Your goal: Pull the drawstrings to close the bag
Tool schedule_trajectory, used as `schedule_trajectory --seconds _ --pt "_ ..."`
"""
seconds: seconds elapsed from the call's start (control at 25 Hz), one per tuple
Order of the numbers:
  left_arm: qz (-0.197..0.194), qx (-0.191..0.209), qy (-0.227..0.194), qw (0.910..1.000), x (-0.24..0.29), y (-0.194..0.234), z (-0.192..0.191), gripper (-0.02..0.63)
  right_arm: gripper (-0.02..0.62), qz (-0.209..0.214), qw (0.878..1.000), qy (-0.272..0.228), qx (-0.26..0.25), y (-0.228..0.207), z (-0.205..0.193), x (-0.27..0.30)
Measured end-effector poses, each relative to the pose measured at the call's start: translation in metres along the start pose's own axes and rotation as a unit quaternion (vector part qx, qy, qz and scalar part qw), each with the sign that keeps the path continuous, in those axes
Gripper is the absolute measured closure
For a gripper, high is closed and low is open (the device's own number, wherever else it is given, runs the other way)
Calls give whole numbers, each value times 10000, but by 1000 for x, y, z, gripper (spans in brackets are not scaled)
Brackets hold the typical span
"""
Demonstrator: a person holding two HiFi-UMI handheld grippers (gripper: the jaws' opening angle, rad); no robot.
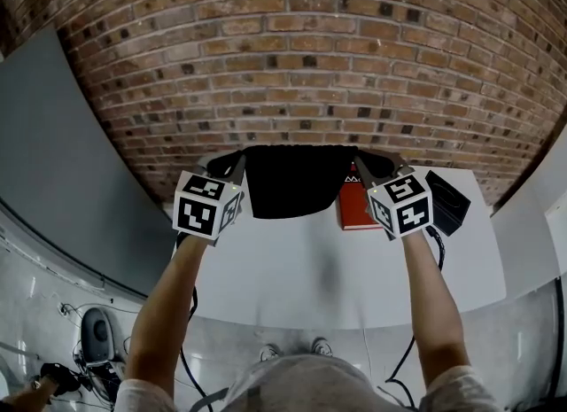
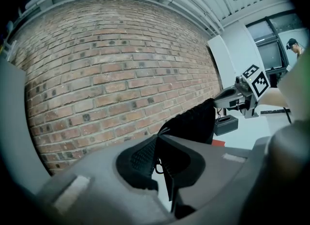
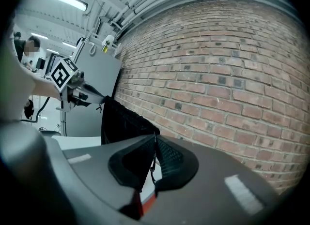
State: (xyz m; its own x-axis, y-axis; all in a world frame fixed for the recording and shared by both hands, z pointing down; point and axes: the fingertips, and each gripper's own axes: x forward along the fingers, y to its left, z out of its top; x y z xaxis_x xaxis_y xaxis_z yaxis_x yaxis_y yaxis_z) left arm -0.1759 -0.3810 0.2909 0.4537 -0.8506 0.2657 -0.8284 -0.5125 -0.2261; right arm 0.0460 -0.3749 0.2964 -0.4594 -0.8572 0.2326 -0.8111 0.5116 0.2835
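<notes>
A black mesh drawstring bag (image 1: 292, 184) hangs stretched between my two grippers above the white table (image 1: 310, 268). My left gripper (image 1: 239, 166) is shut on the drawstring at the bag's left top corner, and a thin black cord shows between its jaws (image 2: 159, 137). My right gripper (image 1: 358, 166) is shut on the drawstring at the right top corner (image 3: 154, 141). In the left gripper view the bag (image 2: 193, 121) runs across to the right gripper (image 2: 227, 98). In the right gripper view the bag (image 3: 121, 122) runs to the left gripper (image 3: 99, 96). The bag's mouth is a taut line between them.
A red box (image 1: 353, 213) lies on the table behind the bag, with a black box (image 1: 447, 199) to its right. A brick wall (image 1: 292, 65) stands close behind the table. A grey panel (image 1: 62, 162) stands at the left.
</notes>
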Motion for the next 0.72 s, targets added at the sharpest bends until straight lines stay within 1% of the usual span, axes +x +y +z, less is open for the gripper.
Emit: schedule_trajectory --seconds 0.2,0.36,0.44,0.56,0.72 --pt "61 184 52 9998 0 4 0 600 586 -19 10000 45 -62 -2 0 2" --pt "184 262 88 9994 0 9 0 601 588 -40 10000 12 67 -5 2 3" --pt "246 212 63 9995 1 12 1 601 588 -40 10000 -25 83 -6 4 4" --pt "307 20 27 9995 1 17 0 601 588 33 10000 -29 7 -3 3 4" --pt "430 -64 -3 9991 1 23 0 601 587 71 10000 -15 -47 -1 1 5"
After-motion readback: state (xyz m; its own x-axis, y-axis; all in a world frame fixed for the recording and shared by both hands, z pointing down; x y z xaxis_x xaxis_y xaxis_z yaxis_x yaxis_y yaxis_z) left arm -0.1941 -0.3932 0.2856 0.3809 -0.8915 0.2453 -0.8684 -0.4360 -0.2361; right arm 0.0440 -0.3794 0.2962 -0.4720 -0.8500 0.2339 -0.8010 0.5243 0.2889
